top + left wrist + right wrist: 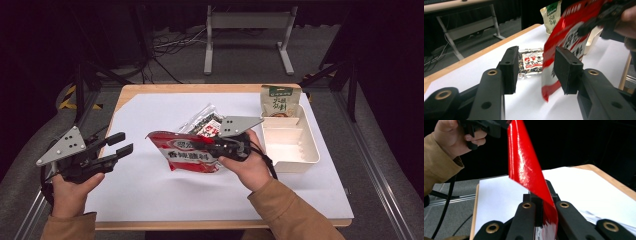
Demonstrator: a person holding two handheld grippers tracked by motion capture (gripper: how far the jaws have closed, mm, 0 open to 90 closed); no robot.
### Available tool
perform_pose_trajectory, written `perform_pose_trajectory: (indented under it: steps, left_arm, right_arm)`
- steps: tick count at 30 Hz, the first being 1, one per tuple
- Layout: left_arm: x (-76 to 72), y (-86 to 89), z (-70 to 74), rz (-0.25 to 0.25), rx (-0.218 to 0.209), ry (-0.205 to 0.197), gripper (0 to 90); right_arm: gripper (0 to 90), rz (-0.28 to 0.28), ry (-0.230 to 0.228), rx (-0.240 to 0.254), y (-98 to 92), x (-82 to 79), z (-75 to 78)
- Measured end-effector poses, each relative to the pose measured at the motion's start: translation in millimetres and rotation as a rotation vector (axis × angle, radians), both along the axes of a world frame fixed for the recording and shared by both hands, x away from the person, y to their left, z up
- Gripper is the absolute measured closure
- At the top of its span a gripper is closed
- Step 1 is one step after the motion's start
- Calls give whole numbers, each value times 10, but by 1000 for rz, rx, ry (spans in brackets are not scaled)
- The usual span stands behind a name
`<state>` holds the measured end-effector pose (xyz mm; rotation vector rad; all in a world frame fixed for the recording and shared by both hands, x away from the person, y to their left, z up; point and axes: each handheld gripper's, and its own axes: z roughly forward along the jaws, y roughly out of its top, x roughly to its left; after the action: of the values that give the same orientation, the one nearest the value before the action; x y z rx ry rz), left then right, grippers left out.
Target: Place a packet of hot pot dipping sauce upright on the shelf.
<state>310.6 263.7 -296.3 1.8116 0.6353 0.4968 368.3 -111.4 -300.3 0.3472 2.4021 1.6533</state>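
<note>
- A glossy red snack pouch (187,152) with white lettering is held up off the white sheet (150,195) near the table's middle; in the right gripper view its shiny foil rises as a thin, flat band.
- The right gripper (207,146) has its black jaws pressed together on the pouch's right edge, red film pinched between them.
- The left gripper (124,143) is held at the table's left, its blocky matte jaws spread wide with nothing between them, apart from the pouch.
- Behind the pouch a clear packet (205,122) of dark speckled contents with a red-and-white label lies flat.
- To the right sits a cream plastic tray (315,150) with compartments; a green-topped beige pouch (280,100) stands at its far end.
</note>
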Motion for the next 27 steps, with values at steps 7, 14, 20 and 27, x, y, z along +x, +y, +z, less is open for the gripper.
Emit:
perform_pose_trajectory:
  steps: [7,14,20,27]
  left_arm:
    - [60,-13,-90,24,25,31,495]
    - [129,4,-179,45,28,60,468]
    - [188,23,-254,72,34,83,477]
    - [231,-8,-321,84,77,94,459]
  right_arm:
    - [892,-31,-2,-12,-287,52,165]
    - [890,-74,-14,-17,-544,107,289]
    - [891,-119,-27,-27,-762,140,413]
    - [890,-152,-65,-32,-986,180,538]
